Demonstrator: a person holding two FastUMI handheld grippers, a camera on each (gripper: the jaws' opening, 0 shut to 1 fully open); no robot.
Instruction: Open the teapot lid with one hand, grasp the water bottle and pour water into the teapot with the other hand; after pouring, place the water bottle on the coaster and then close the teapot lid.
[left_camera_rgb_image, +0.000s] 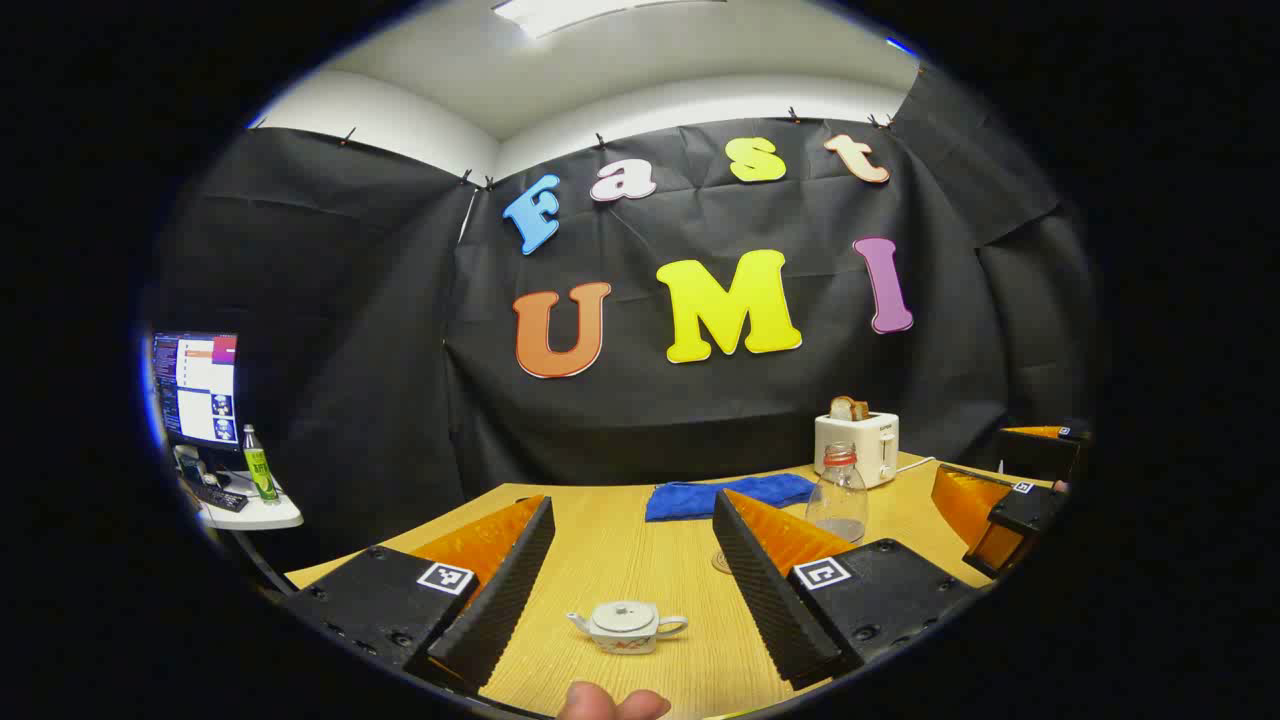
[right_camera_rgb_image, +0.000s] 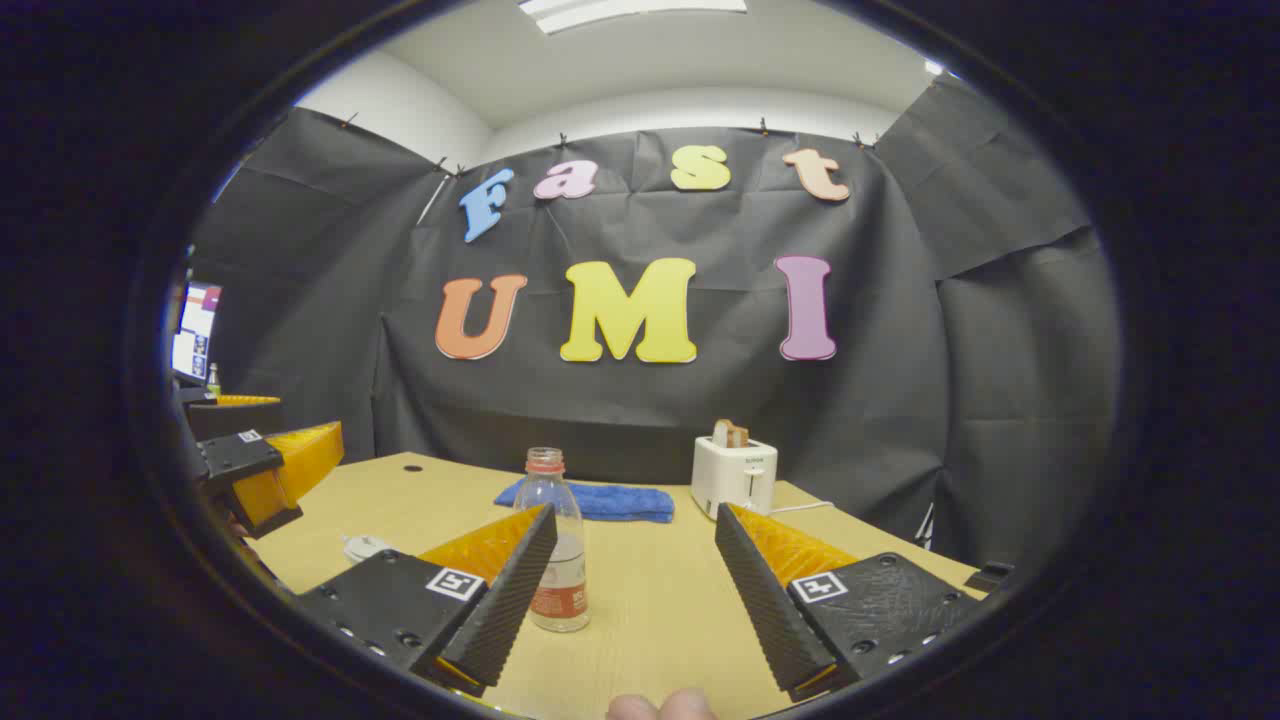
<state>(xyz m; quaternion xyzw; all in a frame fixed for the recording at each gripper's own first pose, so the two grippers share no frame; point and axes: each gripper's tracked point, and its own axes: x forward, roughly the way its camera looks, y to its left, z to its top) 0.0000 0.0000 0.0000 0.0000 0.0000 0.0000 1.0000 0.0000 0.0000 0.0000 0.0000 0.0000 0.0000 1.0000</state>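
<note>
A small white teapot (left_camera_rgb_image: 628, 627) with its lid on stands on the wooden table (left_camera_rgb_image: 620, 550), low between the fingers of my open left gripper (left_camera_rgb_image: 633, 502). A clear water bottle (left_camera_rgb_image: 838, 495) with a red cap stands farther right, behind the right finger. A round coaster (left_camera_rgb_image: 722, 563) peeks out beside that finger. In the right gripper view the bottle (right_camera_rgb_image: 555, 545) stands upright just past the left finger of my open right gripper (right_camera_rgb_image: 635, 512). The teapot (right_camera_rgb_image: 365, 546) is partly hidden at the left, below the left gripper (right_camera_rgb_image: 270, 465).
A blue towel (left_camera_rgb_image: 725, 495) lies at the back of the table, with a white toaster (left_camera_rgb_image: 858, 445) holding bread to its right. The right gripper (left_camera_rgb_image: 1000, 510) sits at the table's right edge. A monitor (left_camera_rgb_image: 195, 390) and a green bottle (left_camera_rgb_image: 260, 465) stand on a side table.
</note>
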